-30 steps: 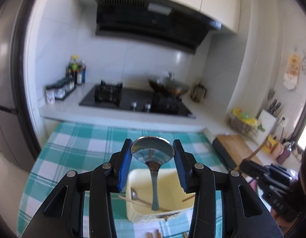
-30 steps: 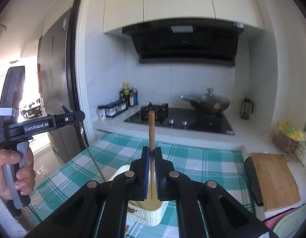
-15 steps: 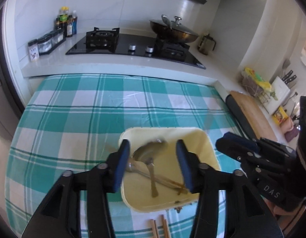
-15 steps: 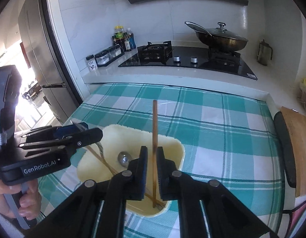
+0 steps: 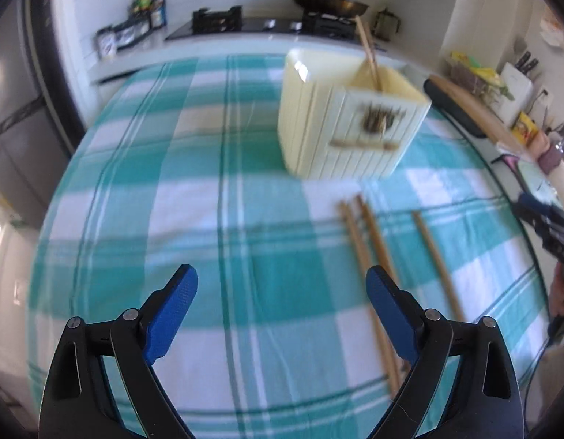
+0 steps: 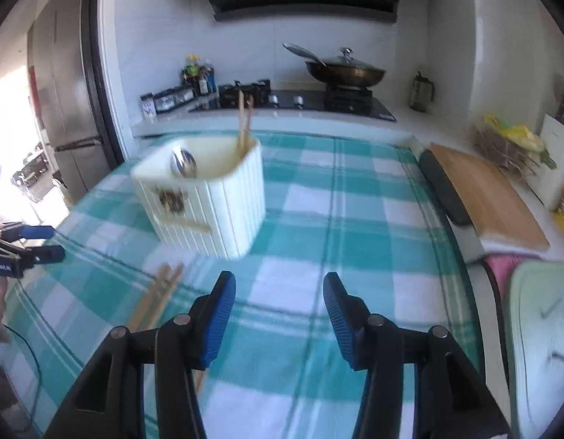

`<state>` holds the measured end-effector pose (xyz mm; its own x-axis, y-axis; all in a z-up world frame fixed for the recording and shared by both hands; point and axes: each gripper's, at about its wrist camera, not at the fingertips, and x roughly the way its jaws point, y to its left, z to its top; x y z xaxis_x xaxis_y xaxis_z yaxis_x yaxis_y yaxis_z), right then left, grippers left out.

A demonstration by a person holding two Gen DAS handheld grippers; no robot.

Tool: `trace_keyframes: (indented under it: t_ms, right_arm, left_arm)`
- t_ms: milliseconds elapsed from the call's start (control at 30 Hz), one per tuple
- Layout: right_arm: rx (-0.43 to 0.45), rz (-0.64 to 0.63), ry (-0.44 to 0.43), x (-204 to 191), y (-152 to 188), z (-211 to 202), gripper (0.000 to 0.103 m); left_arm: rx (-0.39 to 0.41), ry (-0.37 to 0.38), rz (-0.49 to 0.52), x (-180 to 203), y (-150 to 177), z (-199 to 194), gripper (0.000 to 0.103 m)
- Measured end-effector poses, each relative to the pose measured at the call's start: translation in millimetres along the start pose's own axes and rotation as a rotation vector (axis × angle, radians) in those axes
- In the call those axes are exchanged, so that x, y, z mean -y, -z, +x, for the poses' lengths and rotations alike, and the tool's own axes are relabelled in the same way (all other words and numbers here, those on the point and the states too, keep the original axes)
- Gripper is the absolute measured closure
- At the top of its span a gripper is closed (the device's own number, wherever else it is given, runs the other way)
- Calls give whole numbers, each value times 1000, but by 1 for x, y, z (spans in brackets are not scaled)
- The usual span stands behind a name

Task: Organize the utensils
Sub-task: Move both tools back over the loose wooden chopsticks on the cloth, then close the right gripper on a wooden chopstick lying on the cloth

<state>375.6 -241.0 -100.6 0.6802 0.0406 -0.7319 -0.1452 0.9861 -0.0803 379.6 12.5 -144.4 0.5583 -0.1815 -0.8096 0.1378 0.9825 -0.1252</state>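
1. The left gripper (image 5: 282, 303) has just been opening and stands spread wide, with only the checked cloth between its blue pads. The right gripper (image 6: 280, 311) has also just been opening; it gapes about half as far and likewise holds nothing.

2. The things still to be tidied are the loose chopsticks (image 5: 369, 256) lying flat on the cloth-covered counter (image 5: 172, 190). From the left gripper they lie just ahead and off to its right-hand finger: a close pair whose near ends run under or beside that finger, and a single stick (image 5: 433, 256) further right, apart from the pair.

3. Their long axes run roughly along the line the left gripper points, slanting a little from its right-hand finger up toward the holder. A grasp across the shaft would therefore need the gripper shifted to the right, I judge, rather than turned.

4. In the right wrist view the pair (image 6: 157, 296) lies ahead and to the left of the right gripper, its near end passing behind the left finger. Which hand is nearer I cannot settle; the left seems closer to the pair, the single stick lying toward the right hand.

5. The cream utensil holder (image 5: 349, 117) stands further ahead of both grippers, beyond the loose sticks and well apart from the fingers. It already holds upright chopsticks (image 6: 243, 124) leaning at its far side and a metal spoon (image 6: 183, 162) with its bowl showing at the rim.
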Motion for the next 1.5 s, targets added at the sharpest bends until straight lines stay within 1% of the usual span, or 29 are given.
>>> trace_keyframes:
  t_ms: [100, 167, 267, 333, 367, 400, 467, 667, 767, 833, 867, 933, 967, 1000, 1067, 1100, 1200, 1300, 1433, 1467, 1500]
  right_arm:
    - [-74, 44, 53, 7, 58, 3, 52]
    - [-110, 74, 78, 11, 85, 7, 52]
    - [-123, 122, 87, 13, 109, 5, 52]
    - [-119, 149, 90, 15, 120, 5, 52]
    - [-125, 161, 95, 16, 123, 6, 52]
    - [-142, 169, 94, 16, 125, 8, 52]
    - [-127, 180, 97, 15, 126, 5, 52]
    - [-139, 191, 96, 16, 126, 10, 51]
    - [-139, 185, 105, 15, 126, 9, 51]
    - [-124, 173, 113, 8, 124, 6, 51]
    - [-111, 164, 83, 1, 122, 3, 51]
    - [-107, 140, -9, -18, 116, 1, 51]
    - [-110, 132, -47, -25, 113, 2, 55]
    - [-117, 121, -91, -34, 110, 4, 64]
    - [-141, 108, -136, -46, 105, 11, 73]
    - [-152, 107, -140, -49, 104, 15, 77]
    - [-195, 96, -136, -55, 104, 28, 84]
    - [-213, 85, -142, -57, 103, 30, 87]
    - [-242, 51, -151, -65, 102, 34, 88]
    - [-242, 31, -135, -69, 101, 34, 88]
    - [-241, 16, -118, -71, 101, 35, 91]
  left_arm:
    - [8, -37, -45, -2, 29, 12, 9]
    - [21, -46, -66, -2, 41, 21, 9]
    - [37, -93, -88, -3, 53, 31, 9]
    - [43, -105, -104, -4, 57, 37, 9]
    - [33, -107, -112, -5, 58, 40, 9]
    - [22, -107, -120, -6, 60, 44, 9]
    - [36, -122, -115, -4, 61, 46, 9]
    - [32, -154, -86, 3, 63, 50, 5]
    - [36, -147, -89, 3, 63, 49, 5]
    - [38, -142, -92, 2, 64, 48, 4]
    - [37, -142, -92, 3, 64, 48, 4]
    - [35, -145, -88, 3, 64, 49, 3]
    - [35, -147, -87, 4, 64, 49, 3]
    - [35, -148, -86, 4, 64, 49, 3]
    - [35, -147, -87, 4, 64, 49, 3]
    - [35, -147, -87, 4, 64, 49, 3]
    - [35, -148, -86, 3, 64, 49, 3]
    - [34, -150, -84, 4, 64, 49, 3]
    - [32, -154, -82, 4, 64, 49, 3]
    - [33, -153, -83, 4, 64, 49, 3]
    - [33, -153, -83, 4, 64, 49, 3]
